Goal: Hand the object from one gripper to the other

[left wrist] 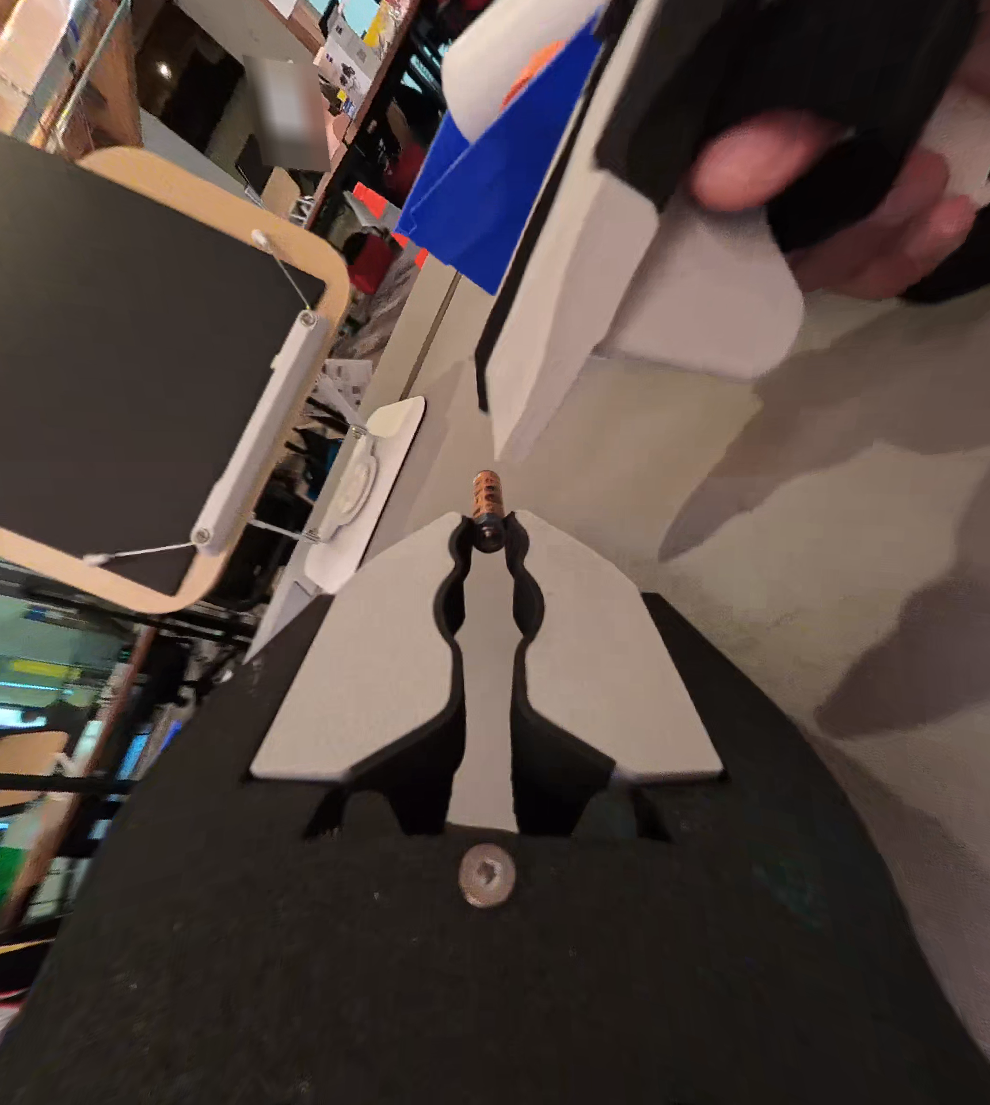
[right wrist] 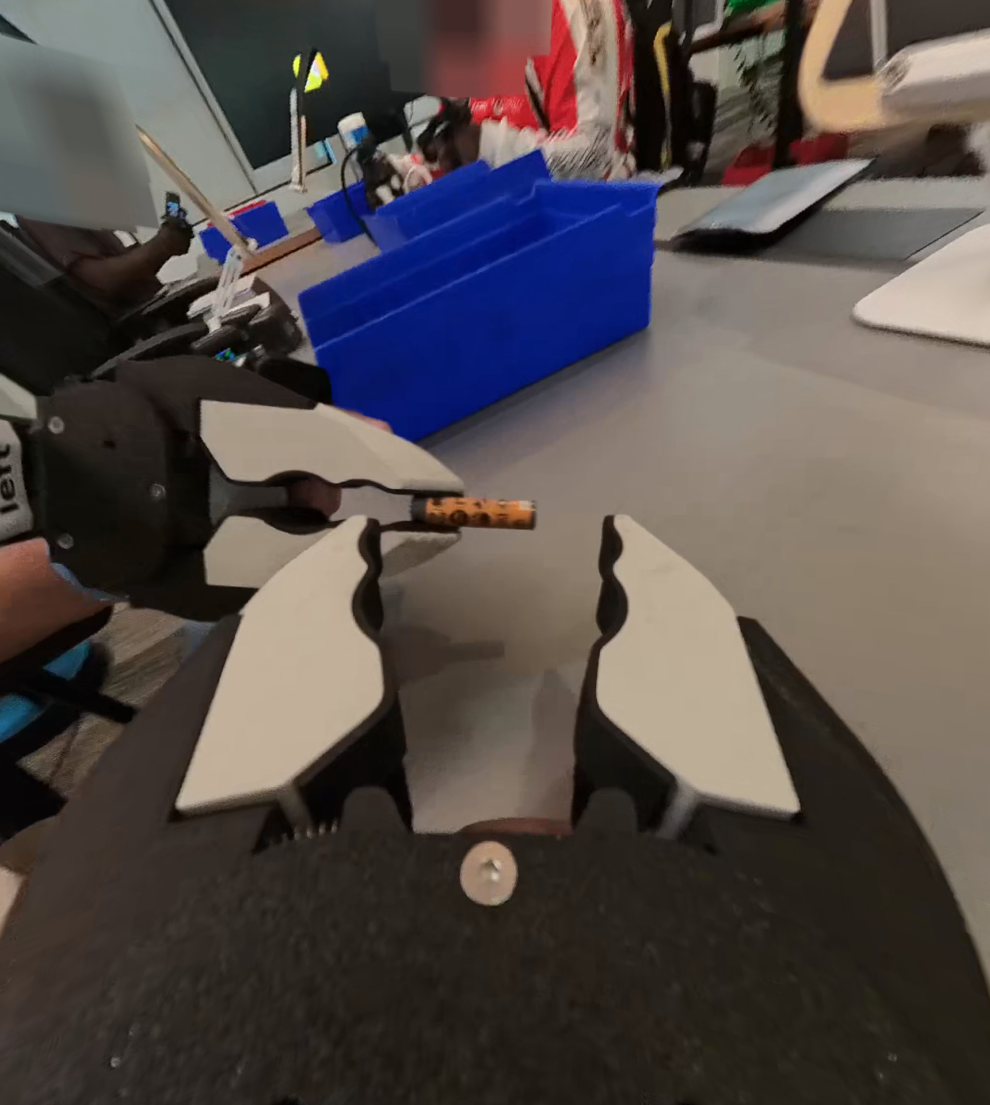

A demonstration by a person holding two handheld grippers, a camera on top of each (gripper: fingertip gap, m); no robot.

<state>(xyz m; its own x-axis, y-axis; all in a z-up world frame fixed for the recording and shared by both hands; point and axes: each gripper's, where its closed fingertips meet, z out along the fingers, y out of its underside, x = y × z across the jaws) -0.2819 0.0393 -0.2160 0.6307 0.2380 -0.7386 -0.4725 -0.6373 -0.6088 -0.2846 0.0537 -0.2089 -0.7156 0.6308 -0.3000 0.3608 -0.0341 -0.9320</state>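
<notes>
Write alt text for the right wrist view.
The left tool, coming in from the left, pinches one end of an orange battery above a grey table. The right tool is open just short of it, with a blue bin behind.

In the left wrist view we look along the left gripper (left wrist: 488, 526), rolled sideways, so the grey table (left wrist: 720, 598) stands at the right. In the right wrist view we look low over the table (right wrist: 779, 478) toward its far edge. Both views are close and share the orange cylinder (right wrist: 477, 513), the blue bin (right wrist: 480, 323) and each other's gripper.
</notes>
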